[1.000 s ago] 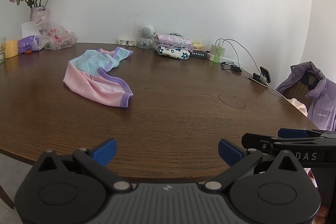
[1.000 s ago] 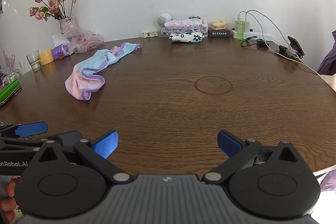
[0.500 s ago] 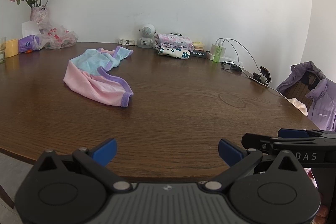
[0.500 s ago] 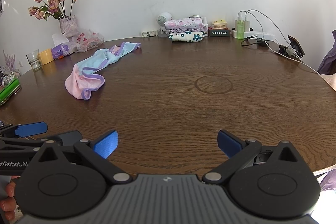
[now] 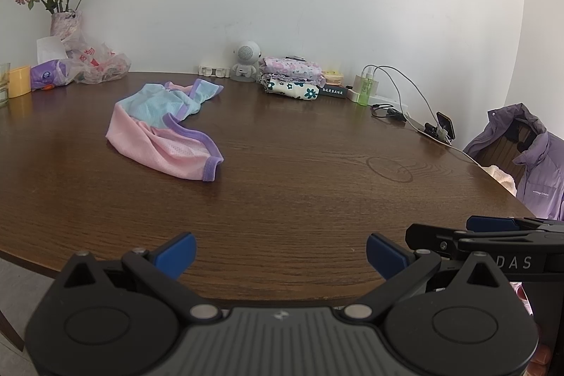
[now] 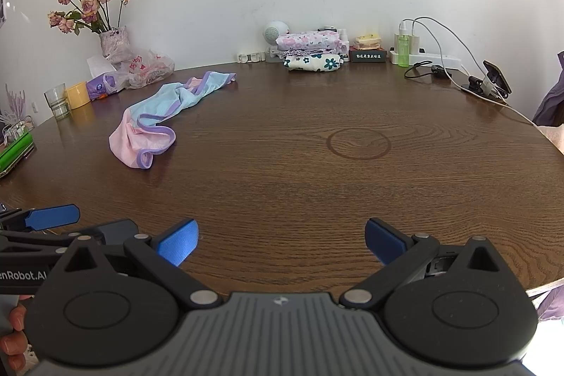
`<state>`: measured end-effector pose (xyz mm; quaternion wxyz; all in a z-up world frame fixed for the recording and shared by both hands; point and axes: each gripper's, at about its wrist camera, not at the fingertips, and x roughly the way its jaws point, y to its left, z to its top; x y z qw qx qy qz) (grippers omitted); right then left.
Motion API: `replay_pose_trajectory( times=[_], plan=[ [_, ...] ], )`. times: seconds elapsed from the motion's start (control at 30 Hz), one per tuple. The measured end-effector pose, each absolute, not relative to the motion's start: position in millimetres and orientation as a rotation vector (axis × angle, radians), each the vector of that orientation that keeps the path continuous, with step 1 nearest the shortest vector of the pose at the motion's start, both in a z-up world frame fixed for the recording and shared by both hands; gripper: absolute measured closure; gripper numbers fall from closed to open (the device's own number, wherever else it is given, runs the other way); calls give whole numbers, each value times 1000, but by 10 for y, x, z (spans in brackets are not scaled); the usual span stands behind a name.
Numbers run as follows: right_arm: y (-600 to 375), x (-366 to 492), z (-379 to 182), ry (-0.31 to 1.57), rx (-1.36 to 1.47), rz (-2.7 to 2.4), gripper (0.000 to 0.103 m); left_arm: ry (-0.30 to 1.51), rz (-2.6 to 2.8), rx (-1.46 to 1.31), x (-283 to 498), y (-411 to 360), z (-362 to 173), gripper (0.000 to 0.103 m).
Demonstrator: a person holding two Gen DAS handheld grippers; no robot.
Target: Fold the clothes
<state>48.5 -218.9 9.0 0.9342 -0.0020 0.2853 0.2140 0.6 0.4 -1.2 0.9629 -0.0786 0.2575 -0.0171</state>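
While both tongs hang wide and empty at the near edge of the tabletop (image 6: pixel 317 185), left tongs (image 5: pixel 281 249) and right tongs (image 6: pixel 281 238) side by side, nothing is gripped yet. The crumpled pink-and-blue garment (image 5: pixel 165 129) lies well apart, toward the far left, likely dropped loose for folding. A folded floral stack (image 6: pixel 312 53) sits by the wall, probably done pieces. Containers: a vase (image 6: pixel 113 45) holds dried roses; glass (image 6: pixel 56 100) and yellow cup (image 6: pixel 77 95) contents can't be told.
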Motion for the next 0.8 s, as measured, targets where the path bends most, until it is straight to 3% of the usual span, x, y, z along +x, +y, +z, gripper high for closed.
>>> replay_pose_trajectory(
  times=[0.8],
  plan=[
    [-2186, 496, 112, 581, -9, 442, 0, 517, -27, -158, -1, 4, 0, 0]
  ],
)
